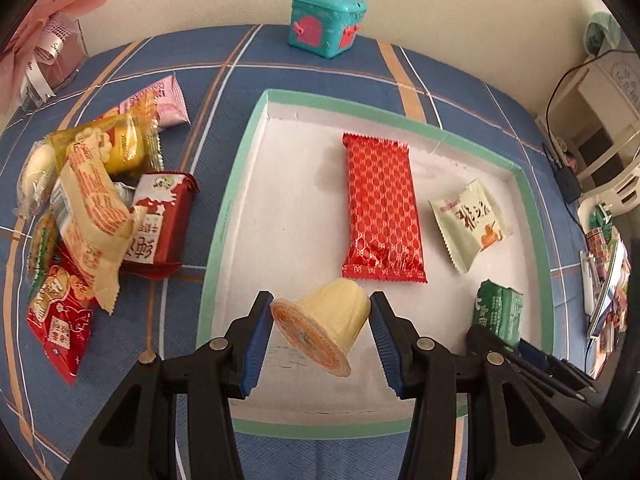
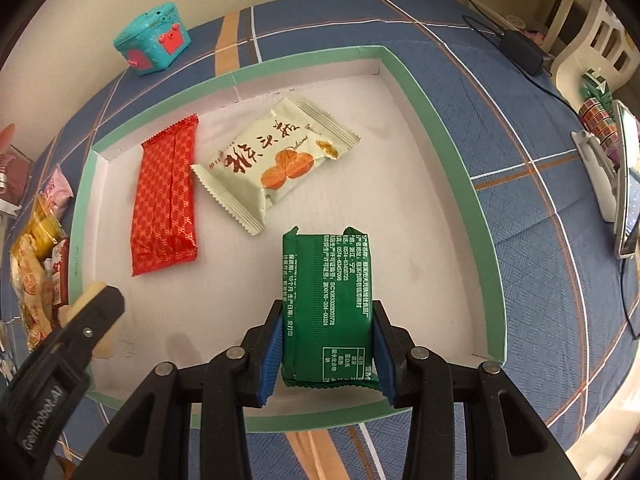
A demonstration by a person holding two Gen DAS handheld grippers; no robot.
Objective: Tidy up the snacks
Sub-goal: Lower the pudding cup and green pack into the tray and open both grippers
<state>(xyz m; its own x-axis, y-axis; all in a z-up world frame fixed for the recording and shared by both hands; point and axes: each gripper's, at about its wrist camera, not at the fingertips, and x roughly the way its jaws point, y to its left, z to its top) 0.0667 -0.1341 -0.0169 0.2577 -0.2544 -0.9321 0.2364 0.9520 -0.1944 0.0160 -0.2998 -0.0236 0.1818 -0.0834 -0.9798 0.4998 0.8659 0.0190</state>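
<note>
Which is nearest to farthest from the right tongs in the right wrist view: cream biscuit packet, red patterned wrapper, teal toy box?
1. Cream biscuit packet with orange biscuits printed on it: in the tray, just ahead of the right tongs, slightly left.
2. Red patterned foil wrapper: in the tray, farther left.
3. Teal plastic toy box: outside the tray, on the tablecloth by the wall, far left.

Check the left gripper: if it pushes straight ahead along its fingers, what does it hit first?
Likely the red wafer pack. The left gripper holds a jelly cup over the box, and the pack's near end lies just beyond the cup. Height above the floor is unclear, so it might pass over.
</note>
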